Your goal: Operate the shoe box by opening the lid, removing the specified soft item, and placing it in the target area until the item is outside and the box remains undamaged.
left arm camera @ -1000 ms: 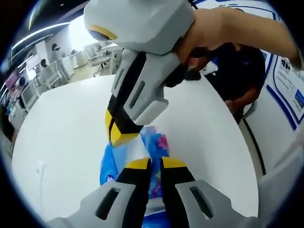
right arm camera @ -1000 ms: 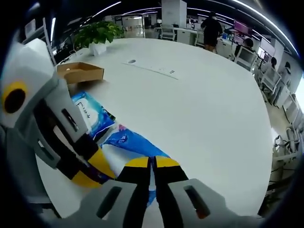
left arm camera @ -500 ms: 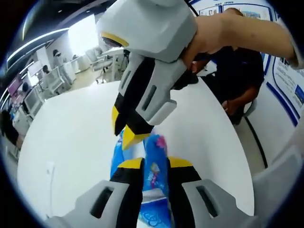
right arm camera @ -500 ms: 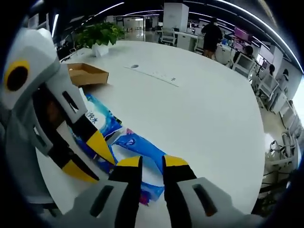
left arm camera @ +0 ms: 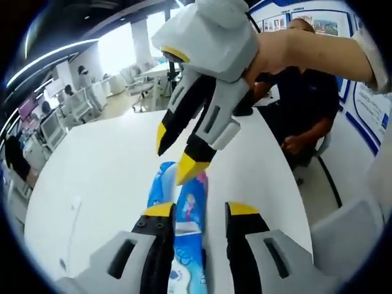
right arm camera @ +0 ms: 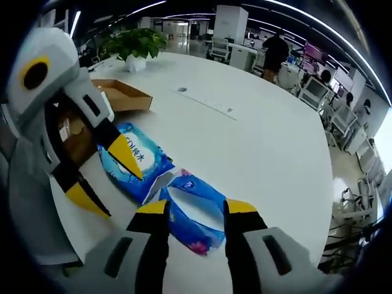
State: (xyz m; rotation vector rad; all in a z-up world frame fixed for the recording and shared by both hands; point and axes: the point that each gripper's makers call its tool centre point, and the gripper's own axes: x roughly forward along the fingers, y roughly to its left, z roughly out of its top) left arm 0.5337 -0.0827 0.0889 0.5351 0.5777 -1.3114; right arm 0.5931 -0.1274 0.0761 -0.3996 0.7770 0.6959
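big white table [right arm camera: 263,141] underneath everything, and at its far edge the brown shoe box [right arm camera: 119,95] sits open, apart from the action. nearer in, the soft item is out: two blue packs lie on the tabletop, touching at one corner. the larger blue wipes pack [right arm camera: 136,164] lies flat, the smaller blue pouch [right arm camera: 193,211] just beside it, right in front of the right gripper [right arm camera: 191,208]. its jaws stand apart, nothing pinched. left gripper [left arm camera: 202,214] also spread wide, hanging over the packs with nothing held. these look light, floppy, glossy film, likely slippery, so i'd pinch a crimped end seam rather than the puffy middle. count: two packs, one box, two grippers, one potted plant [right arm camera: 131,44].
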